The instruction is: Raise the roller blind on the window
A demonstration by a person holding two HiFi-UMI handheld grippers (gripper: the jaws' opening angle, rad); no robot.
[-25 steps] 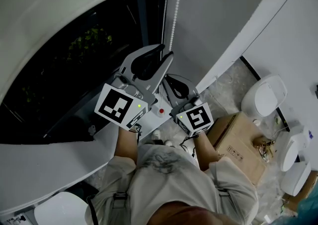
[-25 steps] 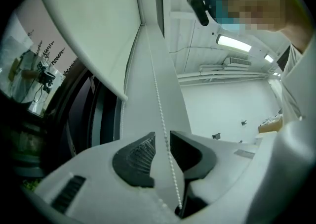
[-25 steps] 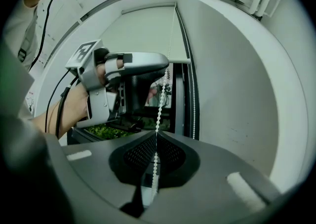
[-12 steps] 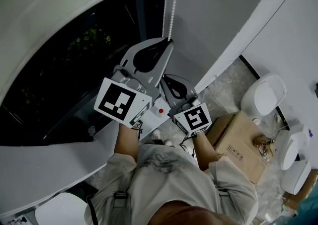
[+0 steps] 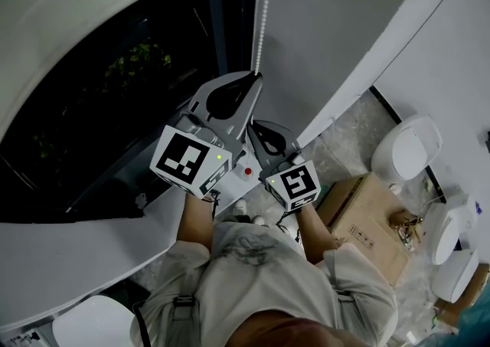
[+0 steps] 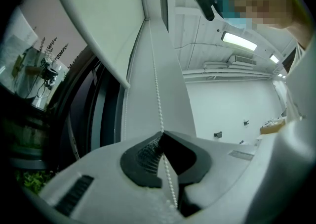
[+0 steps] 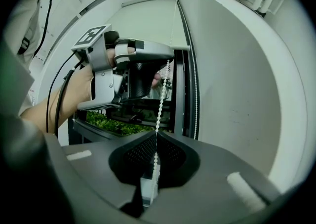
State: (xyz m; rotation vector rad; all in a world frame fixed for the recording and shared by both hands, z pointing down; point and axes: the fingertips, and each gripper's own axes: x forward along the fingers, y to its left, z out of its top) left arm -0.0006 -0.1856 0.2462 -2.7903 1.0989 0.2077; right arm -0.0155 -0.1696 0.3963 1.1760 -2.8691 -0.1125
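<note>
The white bead chain (image 5: 260, 24) hangs beside the dark window (image 5: 115, 108), under the raised edge of the white roller blind (image 5: 92, 1). My left gripper (image 5: 255, 75) is shut on the chain. Its jaws have just been closing with the chain between them. In the left gripper view the chain (image 6: 157, 94) runs down into the pinched tips of the left gripper (image 6: 162, 133). Just below, my right gripper (image 5: 251, 125) is shut on the same strand. The right gripper view shows the chain (image 7: 160, 104) entering the right gripper (image 7: 156, 133), with the left gripper (image 7: 168, 61) above it.
A second strand of chain (image 7: 196, 94) hangs along the window frame to the right. A white wall (image 5: 344, 16) stands close on the right. Below are a cardboard box (image 5: 367, 219), rounded white fixtures (image 5: 406, 146) and a white sill (image 5: 76, 253). Green plants (image 7: 113, 124) show outside.
The left jaws were open around the chain a second ago and are now pinched on it. Both grippers have since sunk a little along the chain.
</note>
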